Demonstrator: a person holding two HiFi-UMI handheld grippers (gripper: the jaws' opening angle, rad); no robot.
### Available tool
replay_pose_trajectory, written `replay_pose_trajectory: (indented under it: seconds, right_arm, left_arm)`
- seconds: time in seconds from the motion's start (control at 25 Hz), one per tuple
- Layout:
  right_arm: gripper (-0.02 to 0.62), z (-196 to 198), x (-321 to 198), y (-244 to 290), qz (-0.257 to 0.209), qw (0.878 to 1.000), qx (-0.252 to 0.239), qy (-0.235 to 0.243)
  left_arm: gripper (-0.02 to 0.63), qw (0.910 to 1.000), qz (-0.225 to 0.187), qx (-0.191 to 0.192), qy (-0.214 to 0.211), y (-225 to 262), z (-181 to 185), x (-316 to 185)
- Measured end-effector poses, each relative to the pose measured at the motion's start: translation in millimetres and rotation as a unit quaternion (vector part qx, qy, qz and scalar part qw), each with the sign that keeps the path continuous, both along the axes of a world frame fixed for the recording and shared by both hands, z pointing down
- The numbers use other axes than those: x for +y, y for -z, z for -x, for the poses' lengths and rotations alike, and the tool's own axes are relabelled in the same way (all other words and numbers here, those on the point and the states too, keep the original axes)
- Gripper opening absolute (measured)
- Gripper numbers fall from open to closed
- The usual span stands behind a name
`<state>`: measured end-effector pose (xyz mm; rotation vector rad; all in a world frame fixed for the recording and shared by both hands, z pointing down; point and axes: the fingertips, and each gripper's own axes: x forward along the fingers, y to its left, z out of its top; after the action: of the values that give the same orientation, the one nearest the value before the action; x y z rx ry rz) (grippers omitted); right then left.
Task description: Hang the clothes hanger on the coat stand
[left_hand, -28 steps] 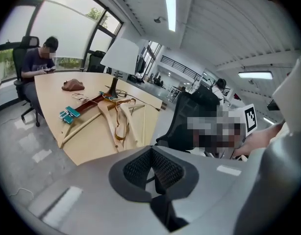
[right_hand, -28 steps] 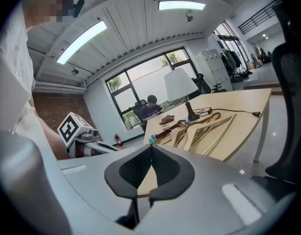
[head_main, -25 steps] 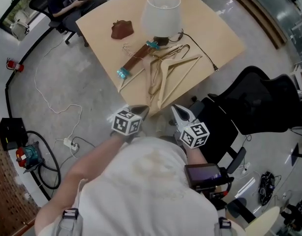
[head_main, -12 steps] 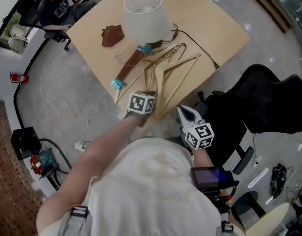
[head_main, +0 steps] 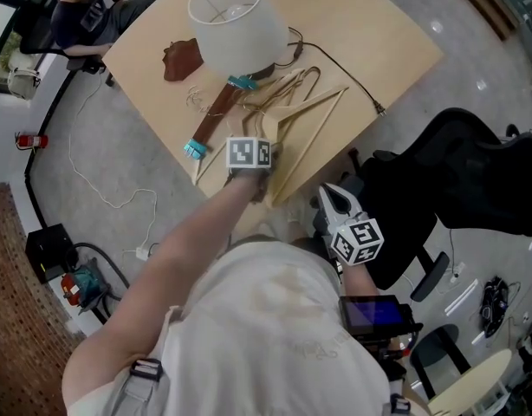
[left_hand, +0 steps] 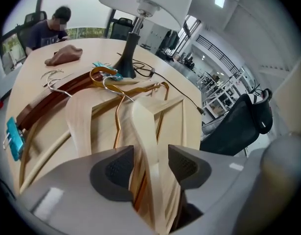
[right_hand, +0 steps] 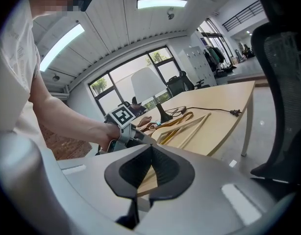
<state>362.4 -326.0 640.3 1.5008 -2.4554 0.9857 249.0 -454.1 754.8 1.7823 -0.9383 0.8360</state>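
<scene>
My left claw [left_hand: 150, 164] pointed steeply down over the near edge of the table [left_hand: 23, 82]. Its jaws had just been opening and stood wide apart. One arm of the pale wooden clothes hanger [left_hand: 146, 126] ran up between them, with room to spare at the right pad, so nothing was clamped. That hanger lay flat on the tabletop with its hook away from the claw. It lay in a heap with a second pale hanger [left_hand: 78, 126] just left of the jaws and a dark wooden hanger [left_hand: 47, 106] further left. Beyond the tips stood the lamp [left_hand: 150, 1]. My right claw [right_hand: 148, 148] hung off the table's edge beside the black chair [right_hand: 283, 82], its jaws closed together on nothing.
</scene>
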Motion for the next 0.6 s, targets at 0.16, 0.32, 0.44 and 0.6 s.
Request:
replay_pose_trajectory:
  seconds: [0.16,0.32,0.44,0.6]
  right_arm:
    - [0.014,-2.8,-4.9,-2.0,0.003,1.0,-0.009,-0.001]
    - [0.012,-9.1,-5.9,-4.1,0.009,1.0,-0.015,-0.005]
    - [0.014,-14.8,-5.9,-5.8,0.012,1.0,-0.02,-0.009]
    - [0.014,-16.3,-10.0,-10.9,0.015,1.0,-0.025,-0.004]
  left_arm:
    - [0.229,0.9992,0.007,-0.034,-0.021,-10.8,-8.5,-2.2]
    - [0.158,0.9952,0.006,-0.084,-0.05,-20.8,-8.3,-0.2]
    - [0.135,0.9951,0.0,-0.084,-0.052,-17.8,-5.7,-2.2]
    - [0.118,0.9922,-0.041,-0.098,-0.066,-4.7,-2.9,-7.5]
